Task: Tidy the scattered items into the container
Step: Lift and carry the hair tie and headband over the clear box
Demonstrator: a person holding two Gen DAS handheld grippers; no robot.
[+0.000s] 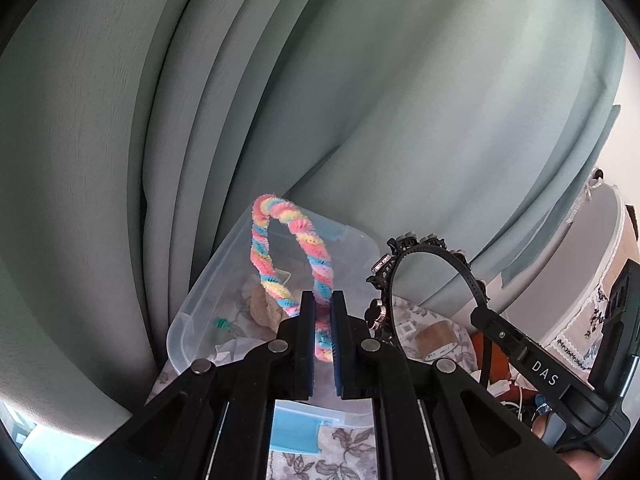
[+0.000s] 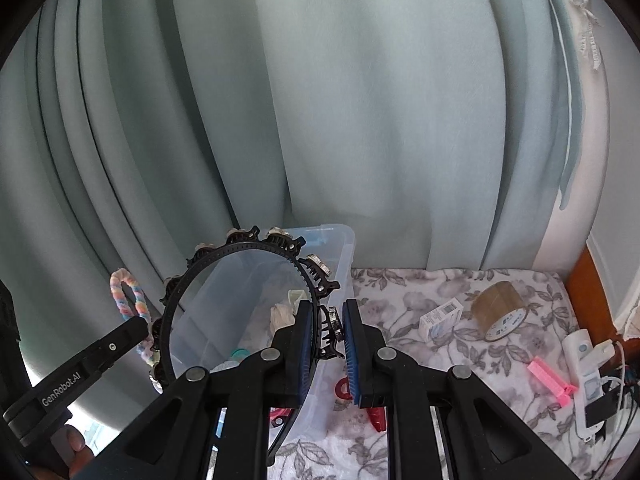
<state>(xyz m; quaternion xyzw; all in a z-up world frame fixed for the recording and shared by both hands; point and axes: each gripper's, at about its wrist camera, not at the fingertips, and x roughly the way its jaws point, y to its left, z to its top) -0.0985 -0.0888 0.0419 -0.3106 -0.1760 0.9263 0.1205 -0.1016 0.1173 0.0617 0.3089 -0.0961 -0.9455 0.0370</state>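
Behind right gripper (image 2: 327,334), container (image 2: 344,240) contents obscured

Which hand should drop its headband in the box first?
Probably left. The left hand-held gripper holds the fuzzy headband right above the box. The right hand-held gripper holds the black headband more over the box's edge, beside the cloth.

Pale green curtain (image 2: 360,100), floral cloth (image 2: 420,292)
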